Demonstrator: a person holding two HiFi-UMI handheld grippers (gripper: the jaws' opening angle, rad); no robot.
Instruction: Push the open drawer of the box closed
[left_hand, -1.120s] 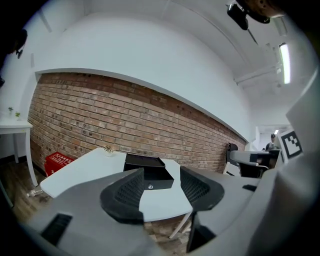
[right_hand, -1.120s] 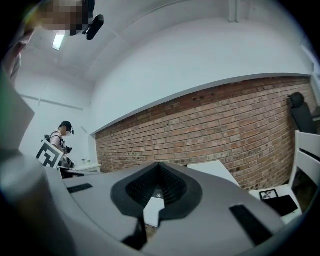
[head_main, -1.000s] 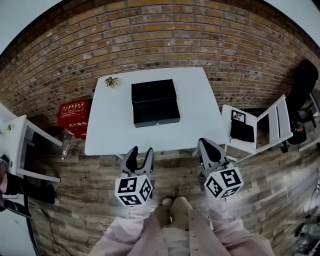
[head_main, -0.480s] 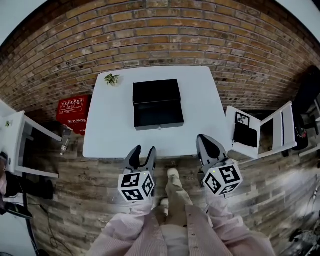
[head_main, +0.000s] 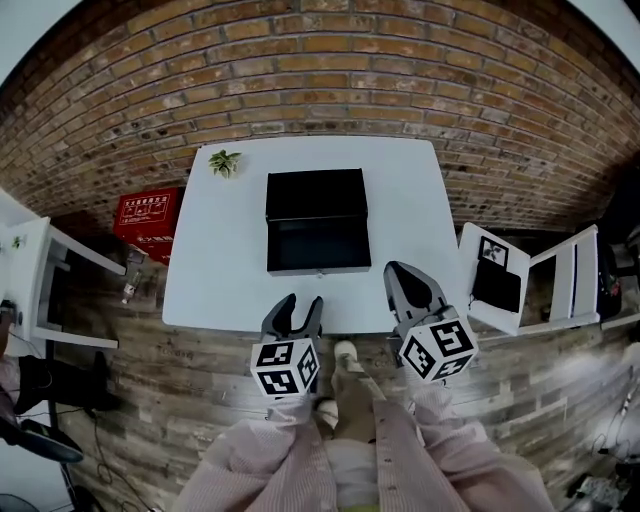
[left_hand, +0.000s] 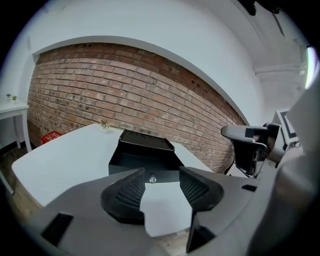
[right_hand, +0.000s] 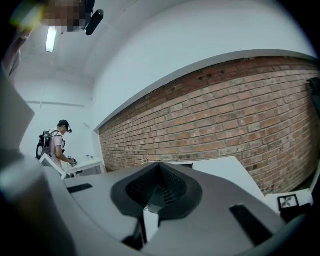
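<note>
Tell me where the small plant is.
In the head view the small plant sits at the far left corner of the white table, left of the black box, near the brick wall.

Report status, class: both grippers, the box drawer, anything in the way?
Left gripper open, empty; right gripper shut, empty. Drawer open, untouched, front facing the grippers. Only bare table between; plant at far corner.
</note>
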